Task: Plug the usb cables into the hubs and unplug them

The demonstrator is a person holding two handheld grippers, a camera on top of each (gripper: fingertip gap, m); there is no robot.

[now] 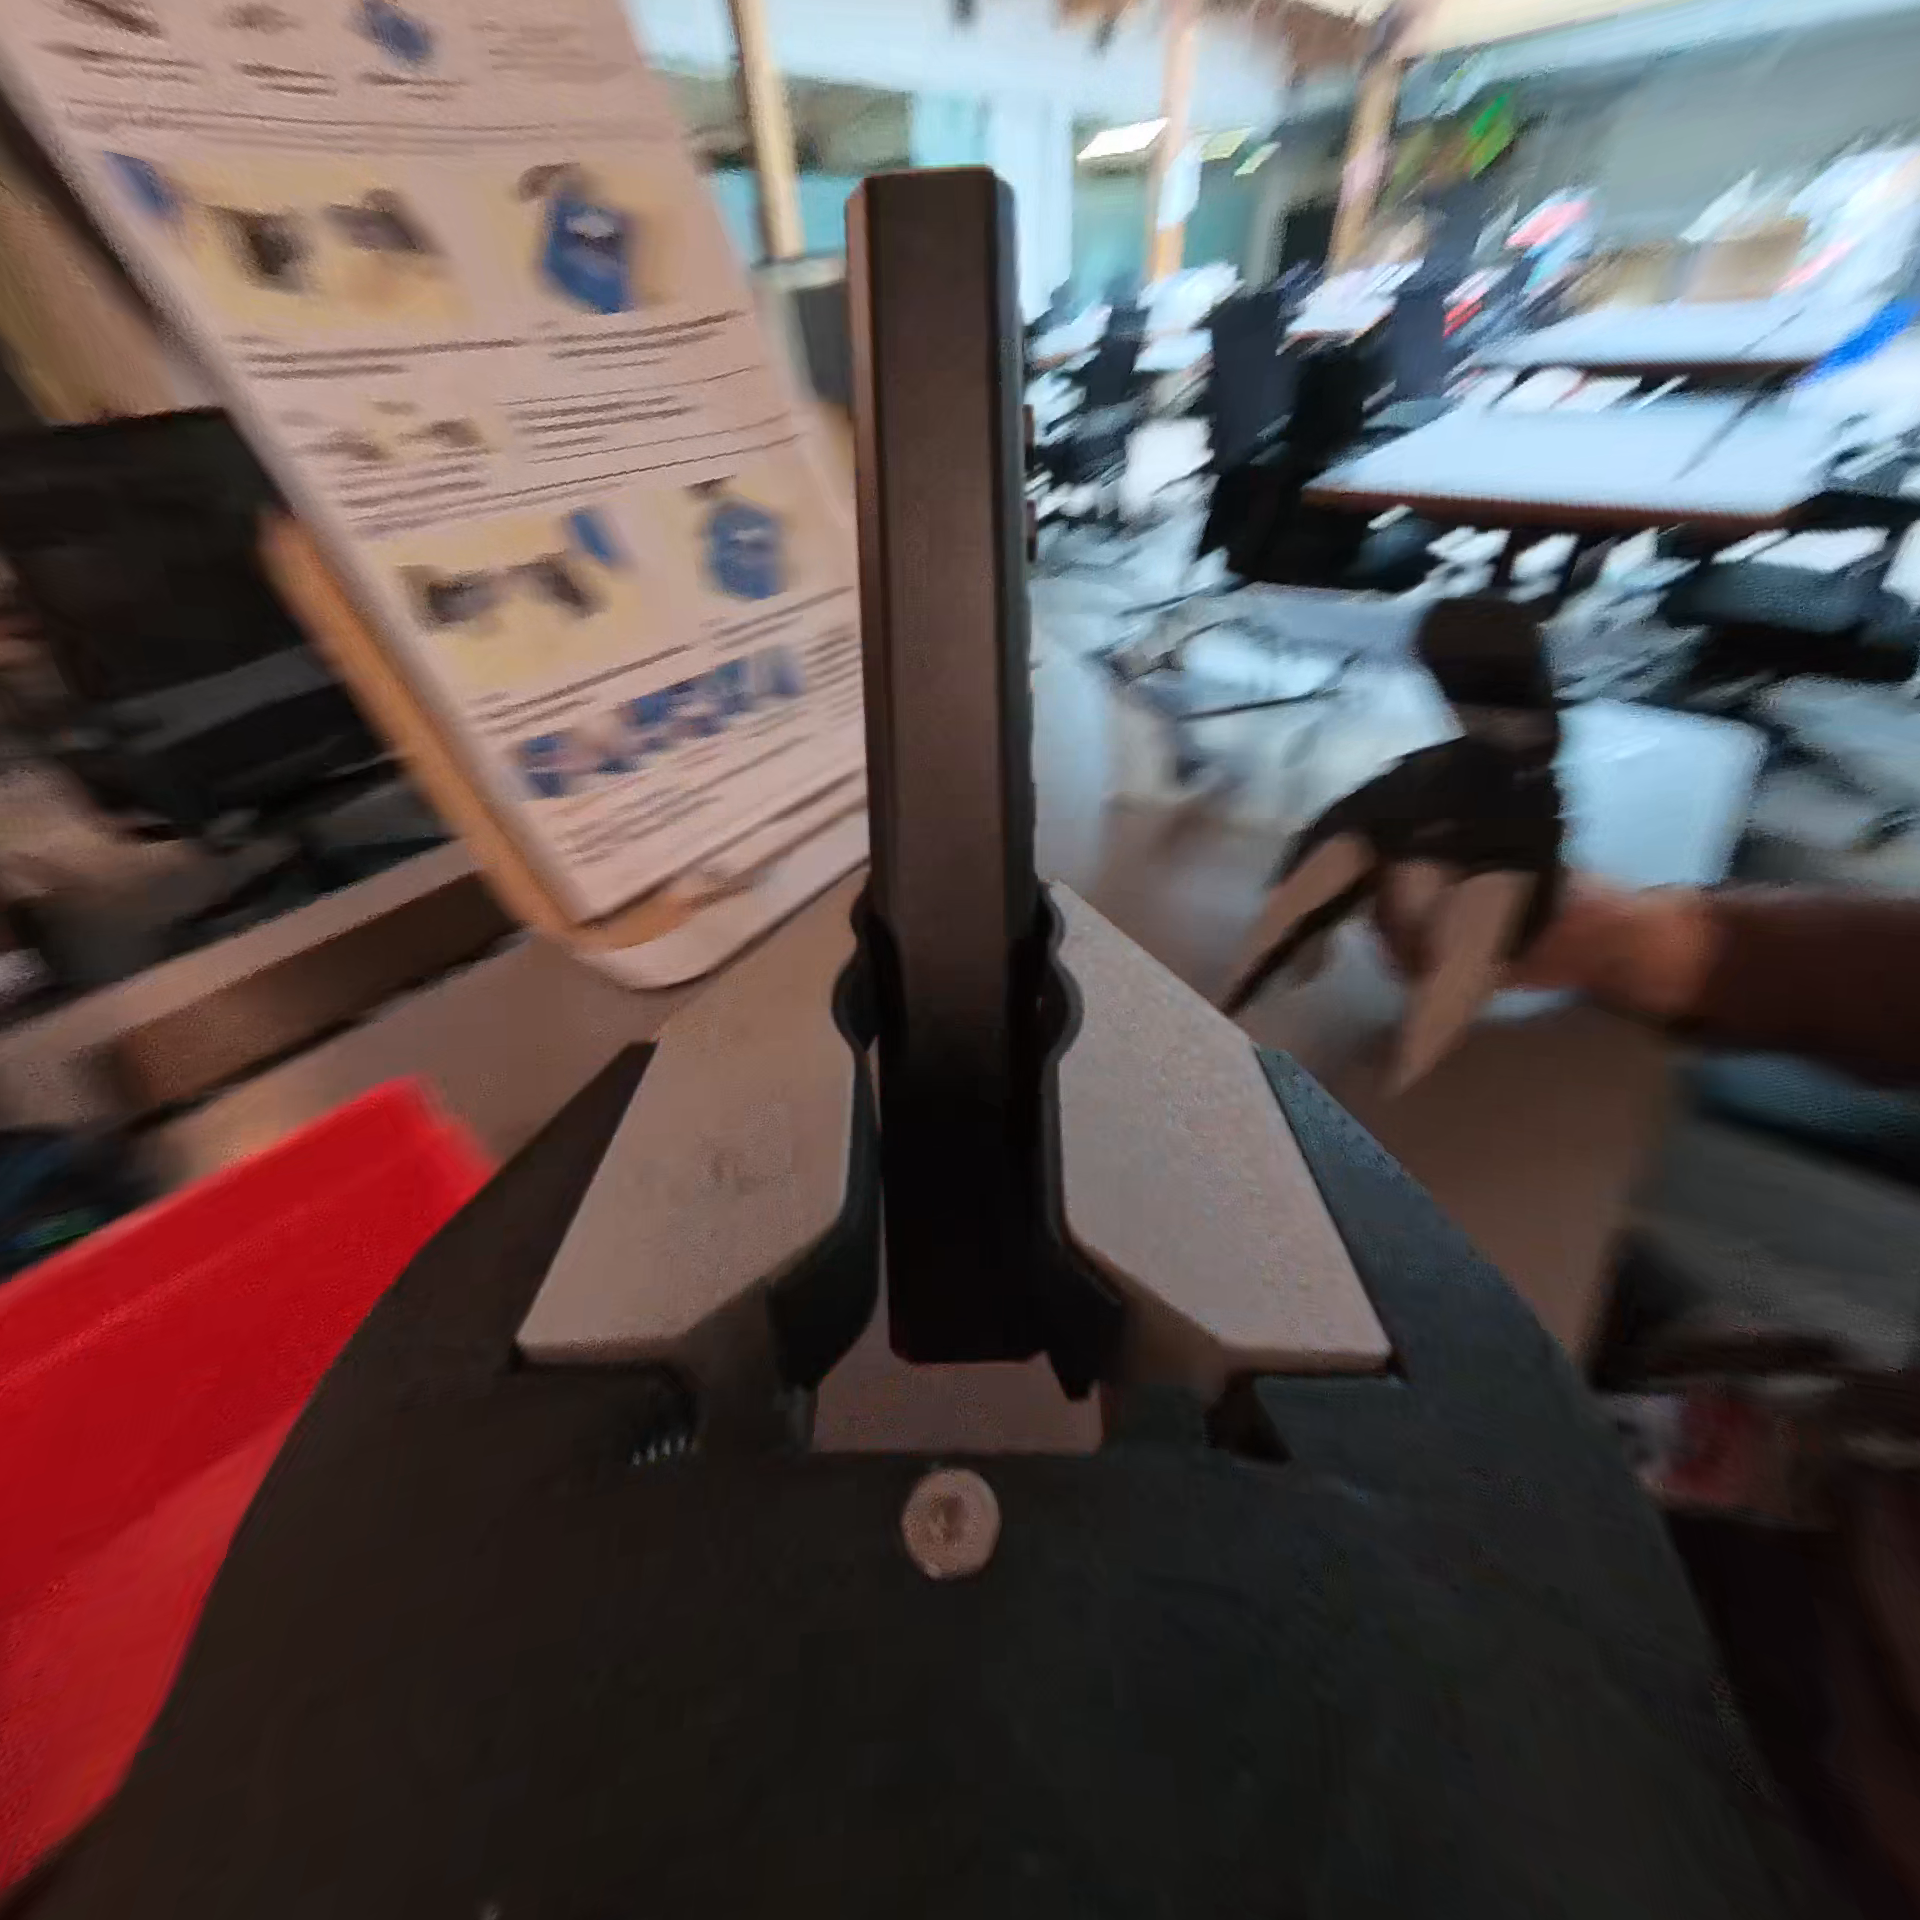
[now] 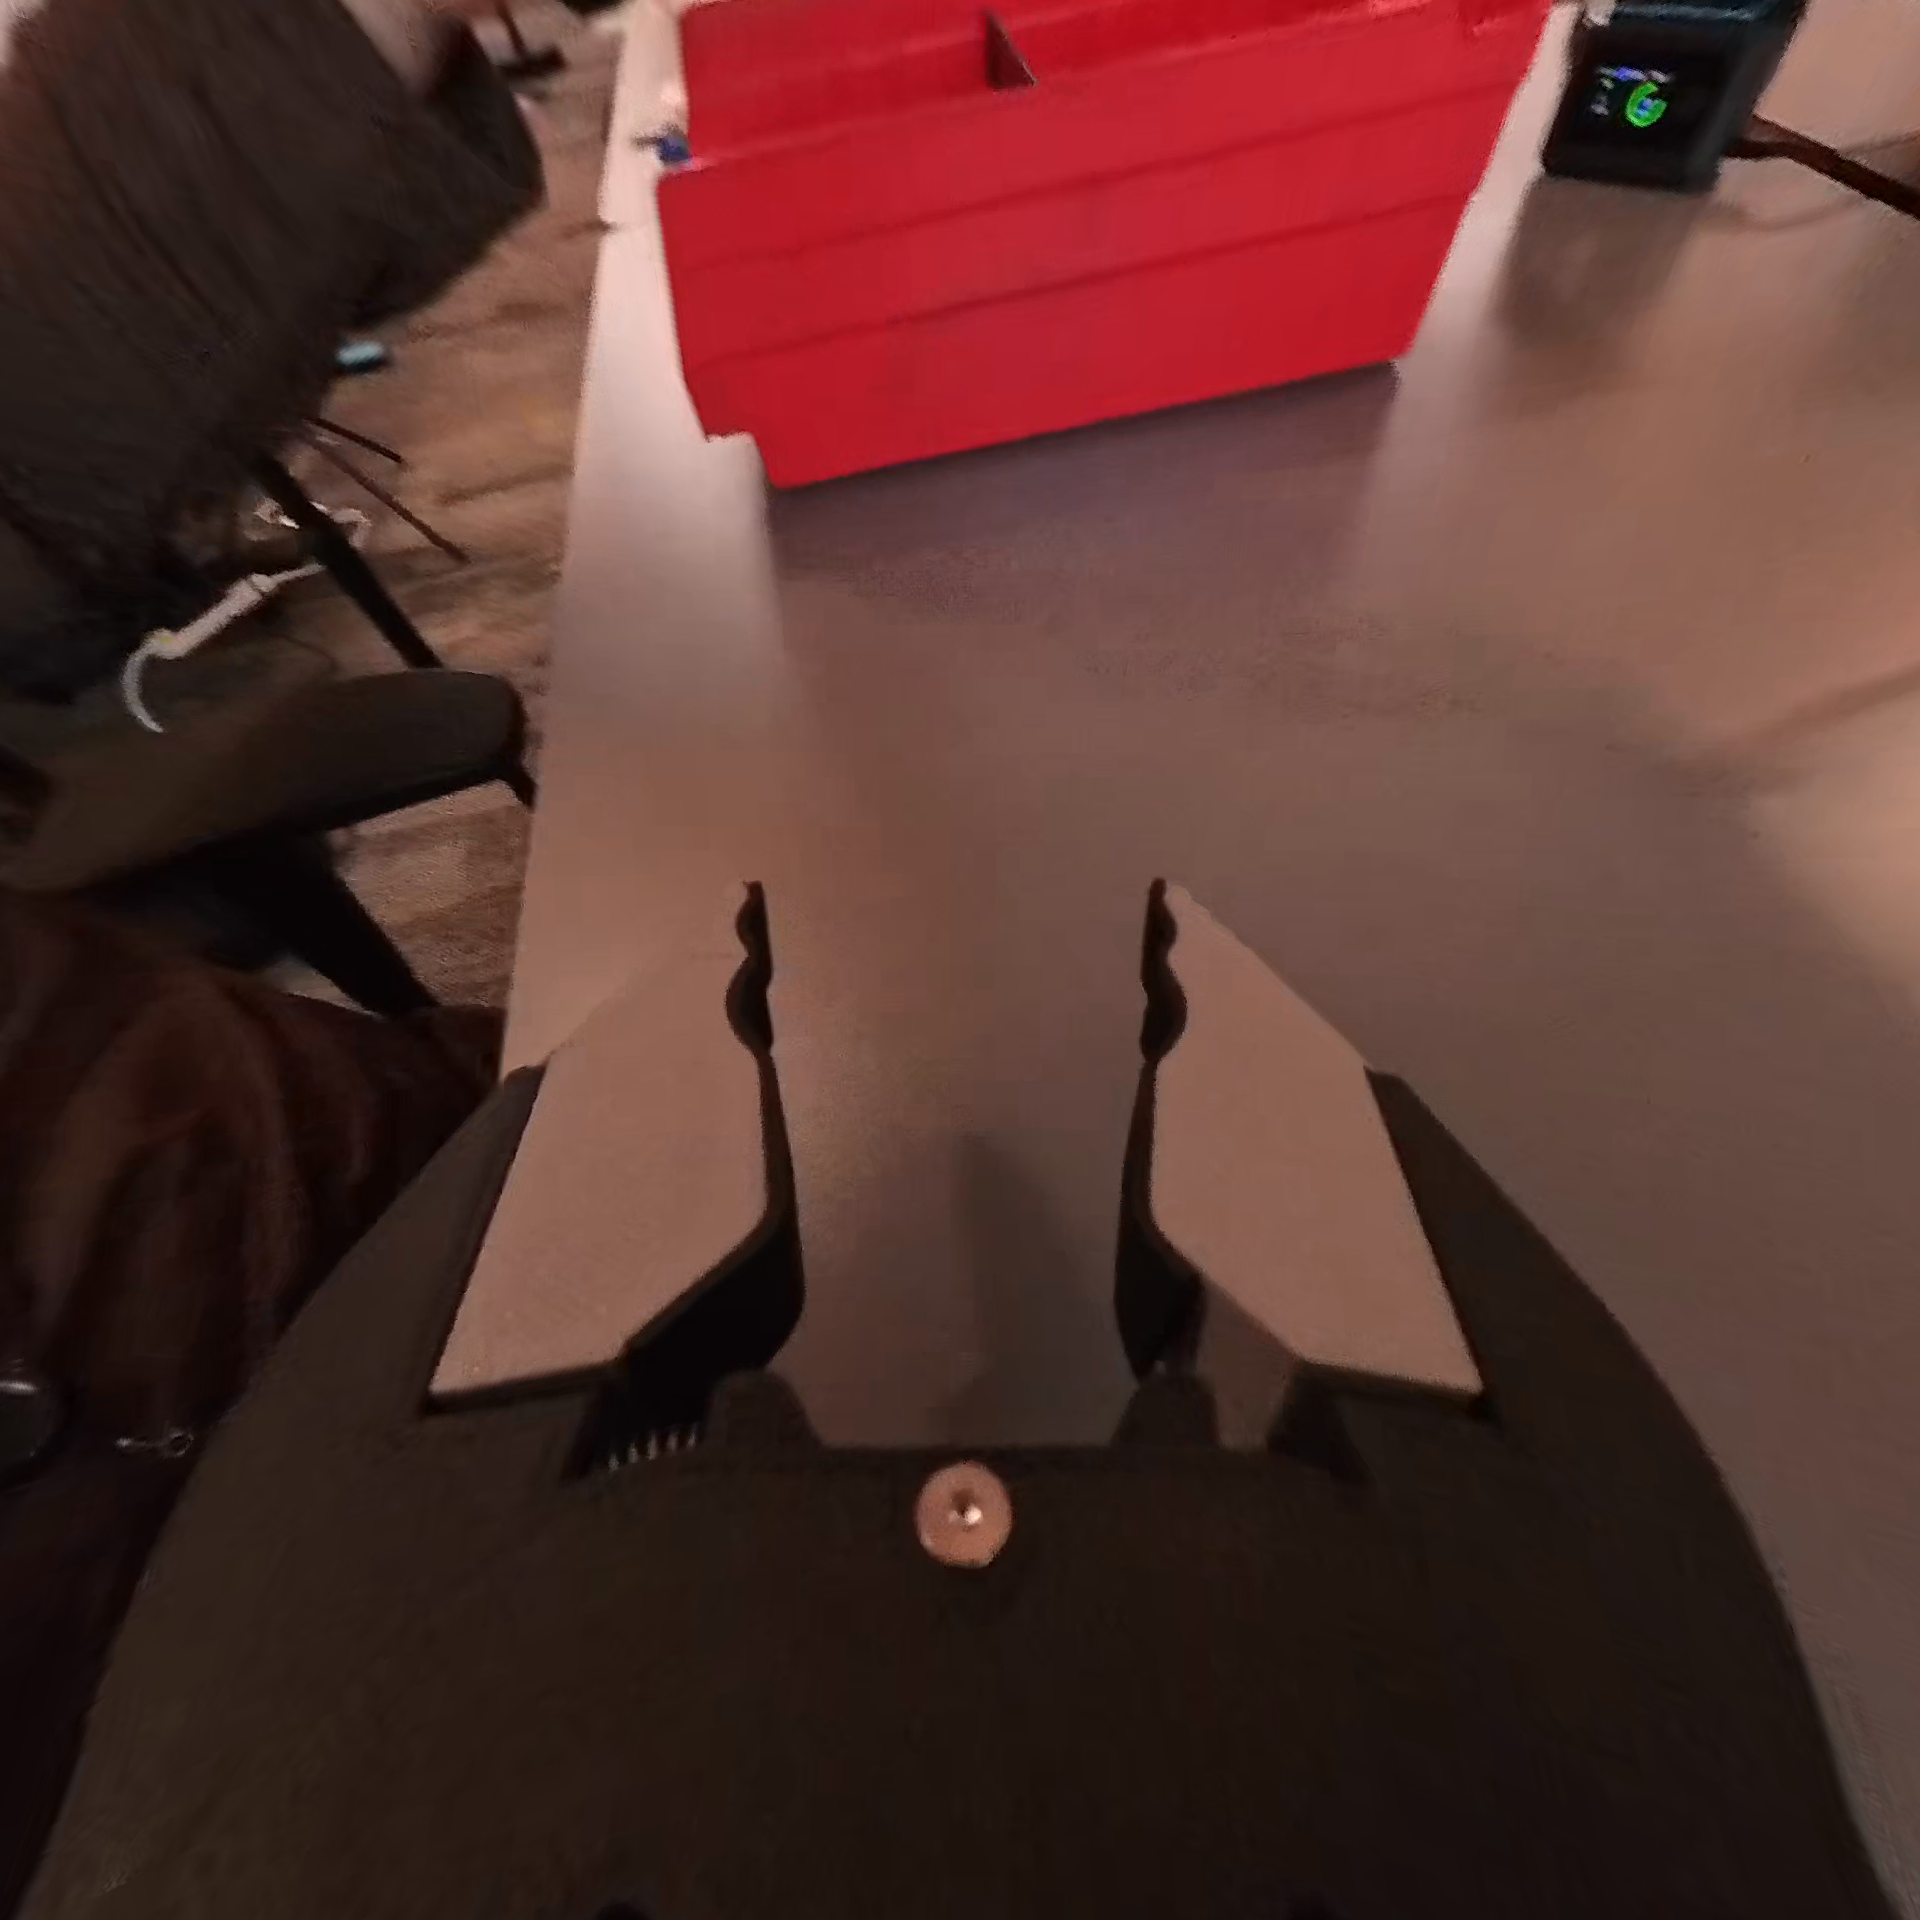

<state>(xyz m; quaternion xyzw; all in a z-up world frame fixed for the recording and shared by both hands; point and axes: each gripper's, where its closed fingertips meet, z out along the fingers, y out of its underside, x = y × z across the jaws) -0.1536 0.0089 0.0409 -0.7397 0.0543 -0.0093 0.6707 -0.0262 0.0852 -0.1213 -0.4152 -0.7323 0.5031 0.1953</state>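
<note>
One hub (image 1: 940, 665) clamped in left gripper (image 1: 951, 935) — right gripper (image 2: 956, 904) apart, one red bin (image 2: 1060, 260) ahead.

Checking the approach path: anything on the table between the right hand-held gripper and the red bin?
Nothing: in the right wrist view the table is bare between the open right hand-held gripper and the red bin.
</note>
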